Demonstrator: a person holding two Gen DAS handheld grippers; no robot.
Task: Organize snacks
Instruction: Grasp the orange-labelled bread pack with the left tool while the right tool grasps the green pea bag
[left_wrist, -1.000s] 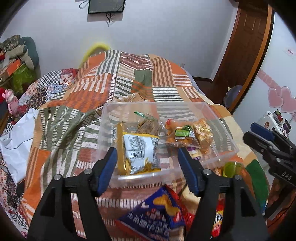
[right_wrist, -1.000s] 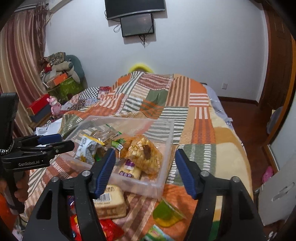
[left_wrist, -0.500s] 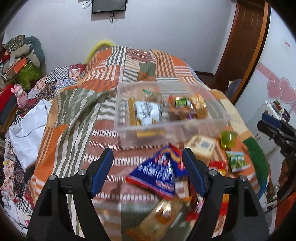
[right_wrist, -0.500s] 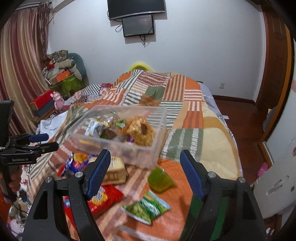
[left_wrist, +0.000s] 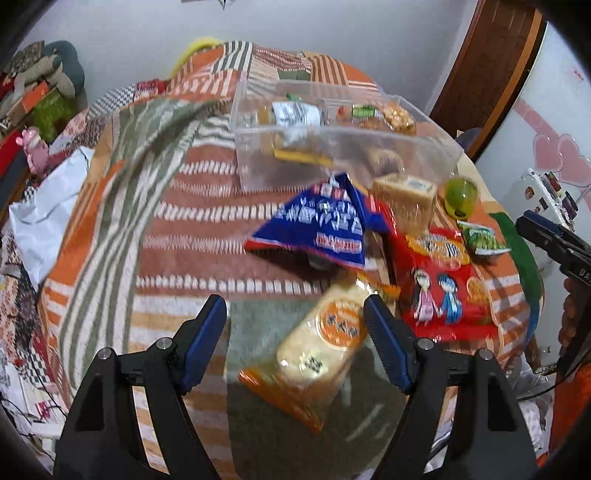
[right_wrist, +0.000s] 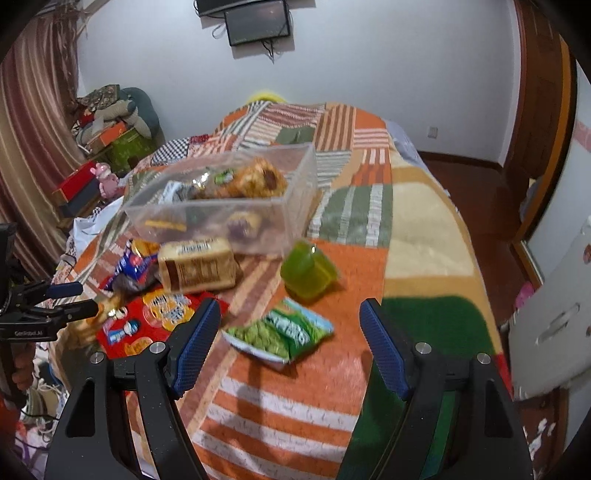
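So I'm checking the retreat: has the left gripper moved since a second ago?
Yes. The left gripper has pulled back from the clear bin, which now sits farther off and higher, with more loose snacks visible.

white plaster wall (right_wrist: 369, 66) far | dark wall-mounted screen (right_wrist: 257, 20) | brown wooden door (left_wrist: 491, 55) right | striped curtain (right_wrist: 29, 140) left | patchwork-quilted bed (right_wrist: 369, 206)

One clear bin (left_wrist: 343, 144) sits on the one patchwork bed (left_wrist: 207, 221), and at least four packets lie inside it, too blurred to count exactly. In front of the bin lie seven loose snacks: one blue bag (left_wrist: 325, 221), one bread loaf (right_wrist: 197, 264), one green cup (right_wrist: 308, 273), one green packet (right_wrist: 280, 332), one red bag (left_wrist: 439, 280), one orange cracker pack (left_wrist: 325, 350) and one small orange snack (left_wrist: 386, 290). Two grippers show, left (left_wrist: 295, 347) and right (right_wrist: 290, 341).
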